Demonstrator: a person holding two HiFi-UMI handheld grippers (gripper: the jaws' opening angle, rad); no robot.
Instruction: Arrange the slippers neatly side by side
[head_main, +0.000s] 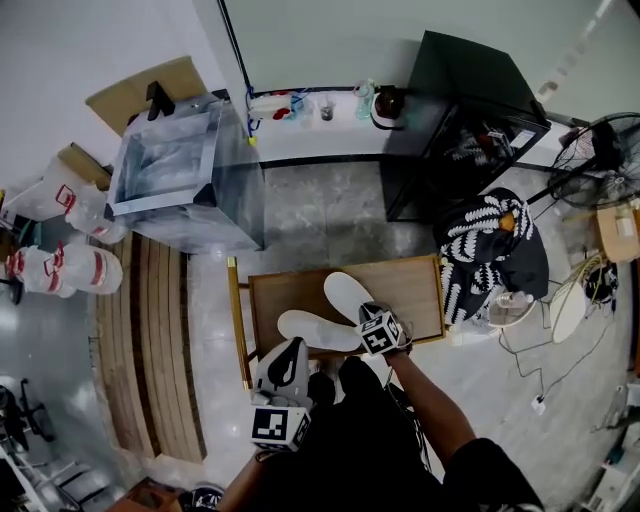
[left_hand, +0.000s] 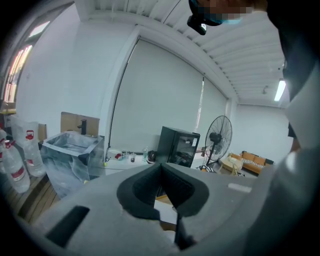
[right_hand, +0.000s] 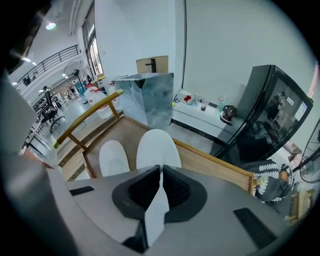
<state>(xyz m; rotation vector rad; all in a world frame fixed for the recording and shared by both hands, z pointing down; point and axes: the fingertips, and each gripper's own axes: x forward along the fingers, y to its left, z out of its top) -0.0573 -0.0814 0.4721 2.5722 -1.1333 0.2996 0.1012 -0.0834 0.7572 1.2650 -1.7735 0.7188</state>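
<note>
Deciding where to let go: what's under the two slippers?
The wooden tabletop, inside its raised rim, lies beneath the free slipper and the held slipper. The right gripper, shut on its edge, covers the wood under that end.

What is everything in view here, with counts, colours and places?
wooden table: one, brown, centre.
slippers: two, white, on the table, at an angle to each other.
cabinet: one, black, by the wall.
plastic bin: one, clear, left by the wall.
jugs: several, white, red labels, far left.
fan: one, black, far right.
cloth: one, black-and-white, right of the table.
left gripper: one, grey, jaws together, empty.
right gripper: one, grey, shut on the farther slipper.
</note>
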